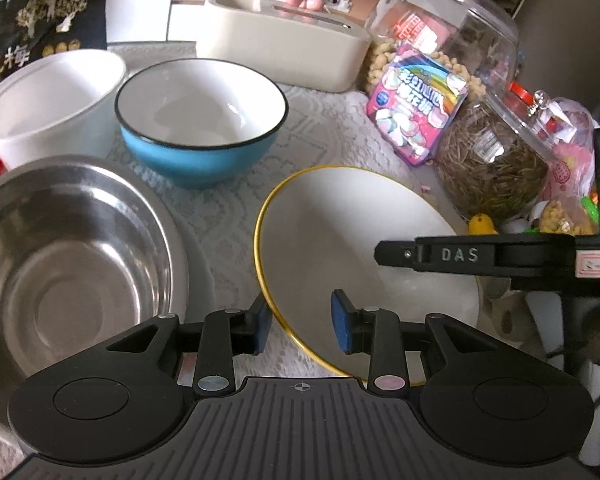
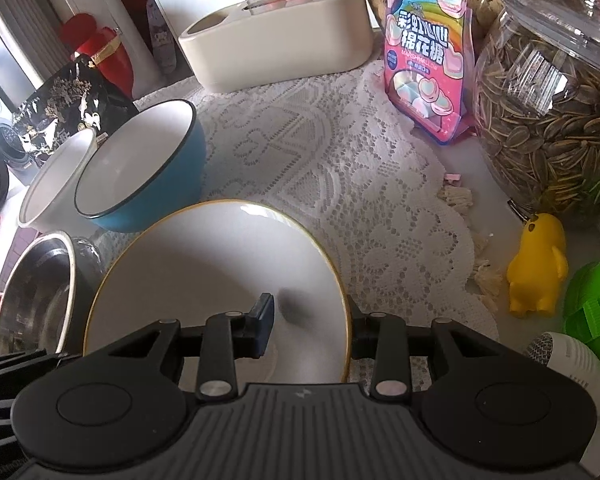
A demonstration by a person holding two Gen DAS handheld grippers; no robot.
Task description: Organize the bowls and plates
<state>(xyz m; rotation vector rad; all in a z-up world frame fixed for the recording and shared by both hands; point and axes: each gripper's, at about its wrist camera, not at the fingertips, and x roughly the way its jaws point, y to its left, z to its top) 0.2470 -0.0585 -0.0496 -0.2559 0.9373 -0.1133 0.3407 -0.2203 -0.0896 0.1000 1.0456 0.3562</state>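
The right gripper grasps the near right rim of the round white plate with a thin yellow edge: one blue-padded finger lies on the plate's upper face, the other sits outside and below the rim, mostly hidden. The left gripper straddles the same plate's near left rim, one blue pad outside the edge, the other over the plate; a gap shows at both pads, so it is unclenched and grips nothing.

The plate rests on a white lace tablecloth. Just left of it stands a shiny stainless steel bowl. Farther back sits a blue bowl with white inside and a dark rim, and touching its left side a plain white bowl.

To the right, beyond the cloth's fringe, a yellow duck-shaped toy stands near a clear lidded jar of sunflower seeds. A pink marshmallow packet stands farther off, and a cream oblong box lies at the far side.
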